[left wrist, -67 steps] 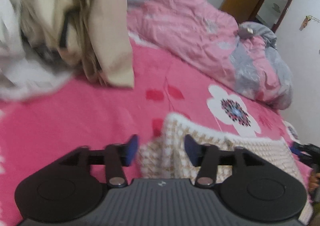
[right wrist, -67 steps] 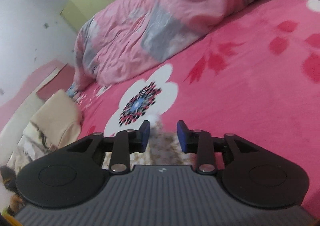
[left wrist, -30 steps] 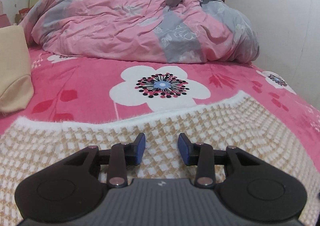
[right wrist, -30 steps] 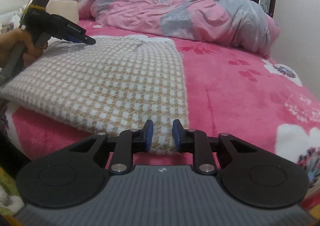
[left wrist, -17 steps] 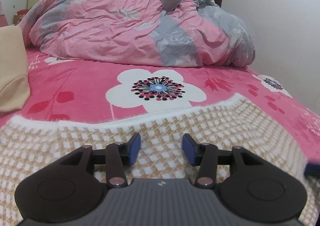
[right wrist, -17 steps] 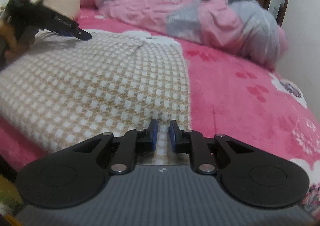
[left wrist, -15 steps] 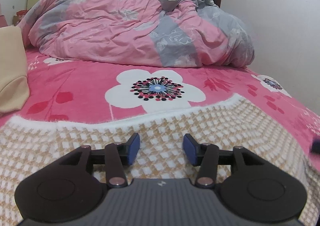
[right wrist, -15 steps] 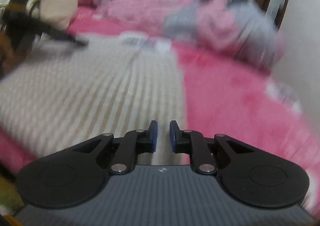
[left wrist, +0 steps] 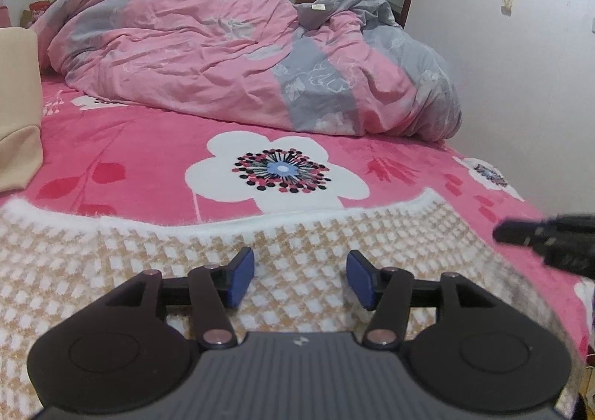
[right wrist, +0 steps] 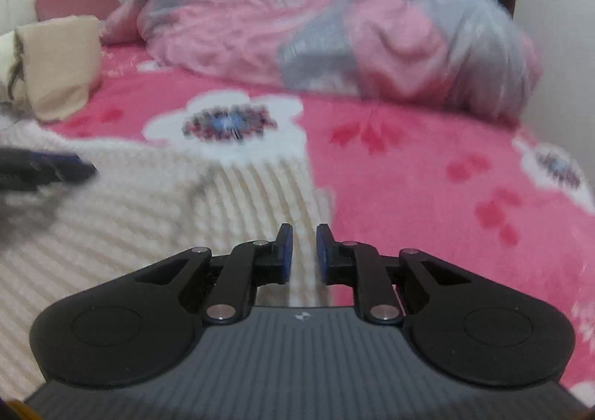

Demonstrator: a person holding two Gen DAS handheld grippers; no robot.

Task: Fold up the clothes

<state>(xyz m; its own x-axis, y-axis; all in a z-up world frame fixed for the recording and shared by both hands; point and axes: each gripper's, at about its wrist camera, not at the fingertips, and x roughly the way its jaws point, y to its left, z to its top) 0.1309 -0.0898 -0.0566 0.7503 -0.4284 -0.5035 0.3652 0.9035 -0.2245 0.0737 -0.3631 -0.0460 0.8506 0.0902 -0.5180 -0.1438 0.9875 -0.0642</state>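
The checked knit garment [left wrist: 130, 264] lies spread on the pink flowered bed [left wrist: 148, 167], its white fuzzy edge toward twelve o'clock in the left view. The left gripper [left wrist: 300, 280] hovers over the knit with its fingers wide apart, holding nothing. The right gripper [right wrist: 304, 252] sits at the garment's right-hand edge, fingers nearly together with a narrow gap; the blur hides whether cloth is pinched between them. Judging from this, an edge grab is in hand: both grippers should catch only the top layer at matching points, lift evenly, and carry the edge straight across so it lands square.
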